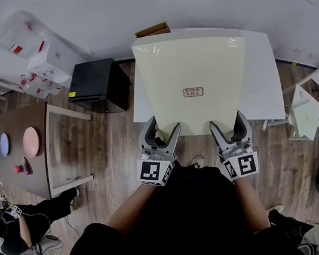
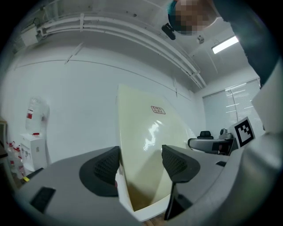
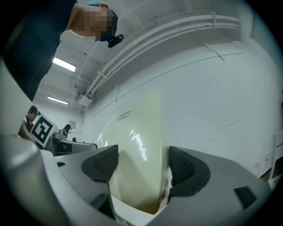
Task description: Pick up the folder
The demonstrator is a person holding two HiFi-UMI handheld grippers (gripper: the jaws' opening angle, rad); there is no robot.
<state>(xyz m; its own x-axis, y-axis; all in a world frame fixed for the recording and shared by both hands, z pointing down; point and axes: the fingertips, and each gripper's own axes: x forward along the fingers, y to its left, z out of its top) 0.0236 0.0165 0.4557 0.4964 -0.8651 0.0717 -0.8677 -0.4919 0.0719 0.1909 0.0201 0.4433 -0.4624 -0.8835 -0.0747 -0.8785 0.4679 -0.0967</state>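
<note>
A large pale yellow folder (image 1: 192,70) with a small red-printed label (image 1: 193,92) is held up over the white table (image 1: 265,79). My left gripper (image 1: 161,129) grips its near left corner and my right gripper (image 1: 229,123) its near right corner. In the left gripper view the folder (image 2: 148,132) rises between the jaws of the gripper (image 2: 141,165), its edge against the left pad (image 2: 106,167). The right gripper view shows the same: the folder (image 3: 135,141) stands between the gripper's (image 3: 143,165) pads. Both gripper views look up at wall and ceiling.
A black cabinet (image 1: 98,85) stands left of the table, with white boxes (image 1: 46,64) behind it. Further left is a brown table (image 1: 20,126) carrying plates. A white chair (image 1: 312,98) stands to the right. A person (image 1: 10,230) sits at the lower left.
</note>
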